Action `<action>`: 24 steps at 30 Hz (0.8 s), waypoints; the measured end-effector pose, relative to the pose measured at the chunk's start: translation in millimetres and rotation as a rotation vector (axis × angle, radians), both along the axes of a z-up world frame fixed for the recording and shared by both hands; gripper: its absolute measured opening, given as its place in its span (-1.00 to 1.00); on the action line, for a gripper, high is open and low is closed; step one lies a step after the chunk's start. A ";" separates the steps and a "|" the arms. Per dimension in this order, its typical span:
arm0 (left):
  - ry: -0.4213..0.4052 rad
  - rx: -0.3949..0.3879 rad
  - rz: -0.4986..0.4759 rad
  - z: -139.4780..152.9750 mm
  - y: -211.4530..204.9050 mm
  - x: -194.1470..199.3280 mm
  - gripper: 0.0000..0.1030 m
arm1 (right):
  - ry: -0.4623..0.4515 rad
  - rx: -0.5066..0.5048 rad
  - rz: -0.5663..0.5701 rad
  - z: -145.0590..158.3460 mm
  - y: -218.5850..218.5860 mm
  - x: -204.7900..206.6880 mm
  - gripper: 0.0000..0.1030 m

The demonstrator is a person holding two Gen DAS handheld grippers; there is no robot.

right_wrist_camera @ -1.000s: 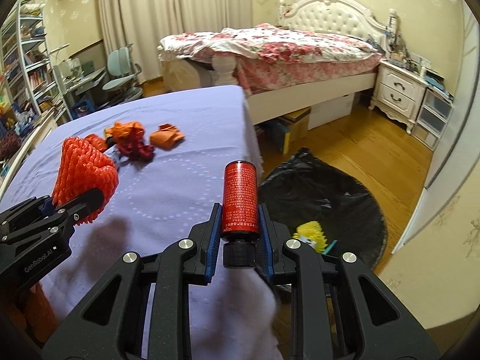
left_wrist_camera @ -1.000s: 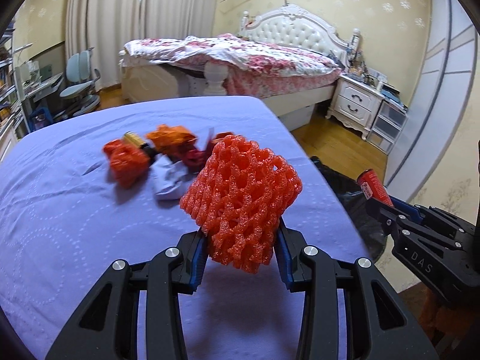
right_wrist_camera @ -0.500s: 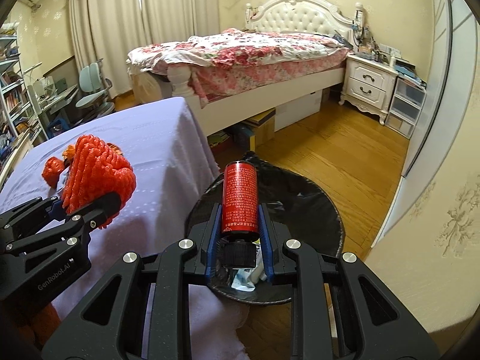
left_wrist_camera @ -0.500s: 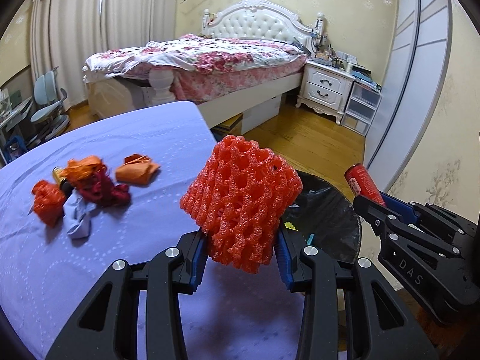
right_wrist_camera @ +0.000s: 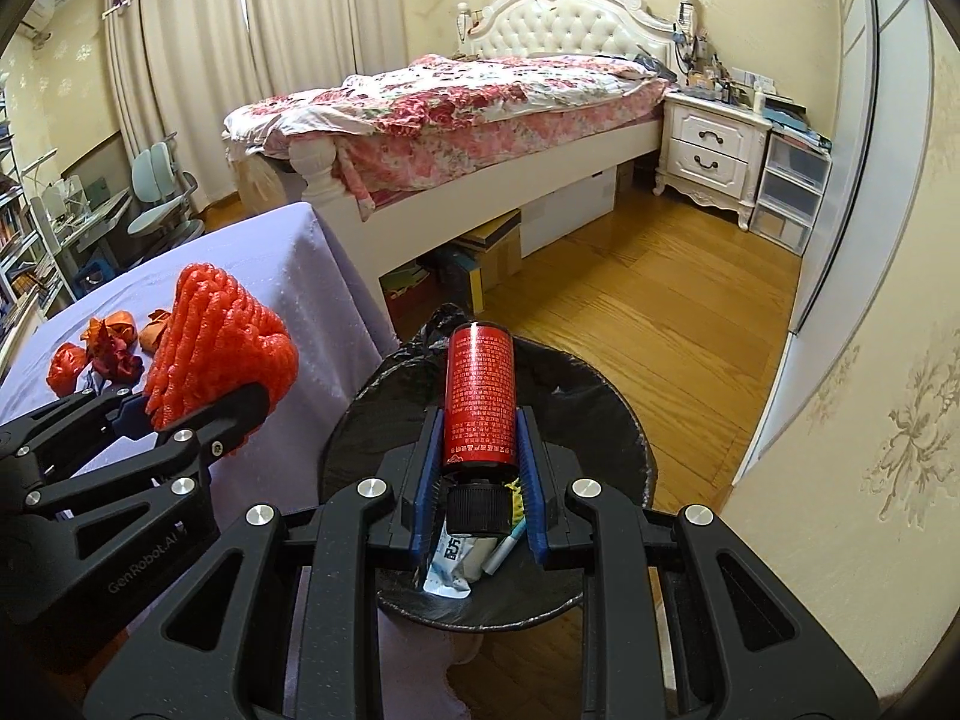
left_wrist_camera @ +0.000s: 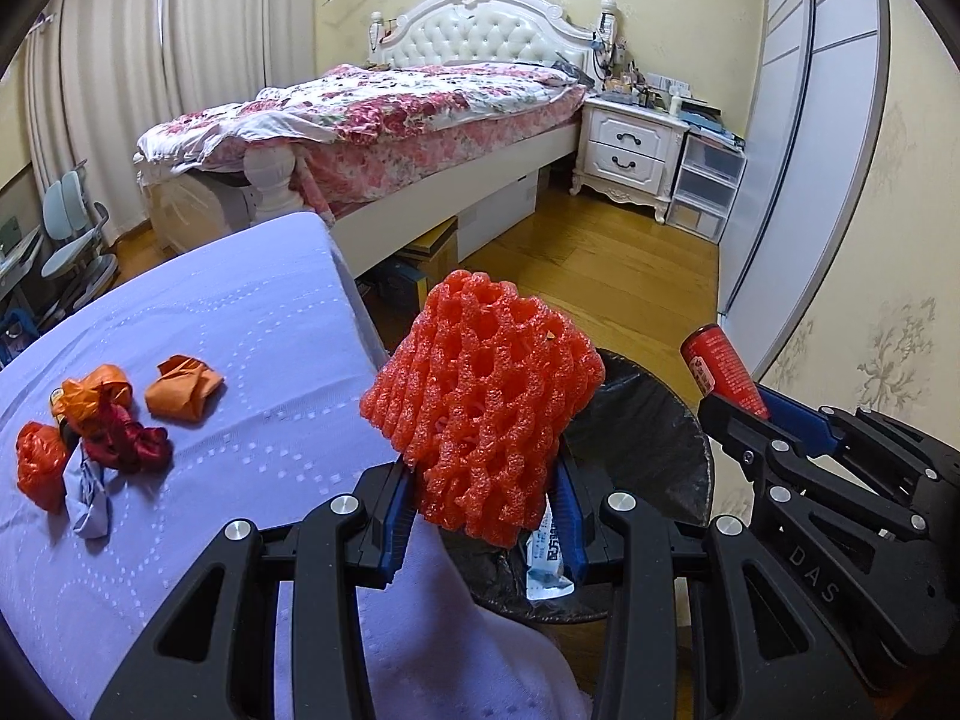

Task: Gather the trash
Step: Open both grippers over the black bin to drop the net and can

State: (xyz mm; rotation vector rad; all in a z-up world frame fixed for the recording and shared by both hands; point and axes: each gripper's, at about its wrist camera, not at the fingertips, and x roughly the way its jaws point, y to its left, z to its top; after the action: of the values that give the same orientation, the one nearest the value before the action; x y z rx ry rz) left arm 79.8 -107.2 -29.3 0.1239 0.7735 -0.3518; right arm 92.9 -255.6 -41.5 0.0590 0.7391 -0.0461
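Note:
My left gripper (left_wrist_camera: 483,510) is shut on an orange-red foam fruit net (left_wrist_camera: 483,414), held over the table's right edge beside the bin. My right gripper (right_wrist_camera: 480,474) is shut on a red bottle with a black cap (right_wrist_camera: 480,402), which hangs above the black-lined trash bin (right_wrist_camera: 606,414). White wrappers and a yellow scrap lie inside the bin. Several crumpled orange, red and white scraps (left_wrist_camera: 96,426) lie on the lavender tablecloth (left_wrist_camera: 240,372). In the right wrist view the foam net (right_wrist_camera: 219,342) shows at left in the left gripper (right_wrist_camera: 198,414). The red bottle (left_wrist_camera: 723,369) also appears at right in the left wrist view.
A bed with a floral quilt (left_wrist_camera: 390,108) stands beyond the table, with a white nightstand (left_wrist_camera: 630,150) and plastic drawers to its right. Wood floor (right_wrist_camera: 660,312) lies between bin and wall. A chair and shelves (right_wrist_camera: 156,192) stand at the far left.
Both grippers have swung right, from over the table toward the bin, each keeping its grip. The scrap pile has slid to the left of both views; the bin now lies under the bottle.

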 end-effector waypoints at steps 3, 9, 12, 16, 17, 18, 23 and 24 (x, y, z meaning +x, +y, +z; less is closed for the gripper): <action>-0.001 0.010 -0.002 -1.0 -3.7 2.6 -0.21 | 0.000 0.002 -0.010 -0.7 -4.3 2.0 -0.55; 0.012 0.012 0.017 -3.7 -4.9 6.5 0.00 | -0.002 0.013 -0.034 -2.2 -12.2 4.2 -0.47; 0.013 0.011 0.030 -5.0 -2.5 6.3 0.34 | -0.006 0.017 -0.051 -3.0 -15.8 4.1 -0.18; 0.012 0.005 0.043 -4.6 0.5 5.7 0.44 | -0.008 0.012 -0.066 -3.2 -18.5 2.4 -0.17; 0.011 0.004 0.046 -4.4 1.2 5.4 0.46 | -0.008 0.012 -0.071 -3.2 -19.3 2.0 -0.15; 0.010 0.004 0.049 -4.1 2.4 5.5 0.47 | -0.008 0.014 -0.074 -3.2 -20.2 1.5 -0.12; 0.001 0.009 0.068 -1.6 7.7 4.4 0.51 | -0.013 0.011 -0.088 -2.7 -20.6 -2.2 0.03; -0.002 0.011 0.074 -0.9 9.2 3.8 0.52 | -0.013 0.011 -0.089 -2.5 -20.4 -2.4 0.07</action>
State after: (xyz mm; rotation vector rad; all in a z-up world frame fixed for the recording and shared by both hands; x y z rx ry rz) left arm 83.6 -98.0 -30.2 0.1052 0.7757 -0.2771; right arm 90.5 -275.9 -44.0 0.1027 0.7236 -0.1264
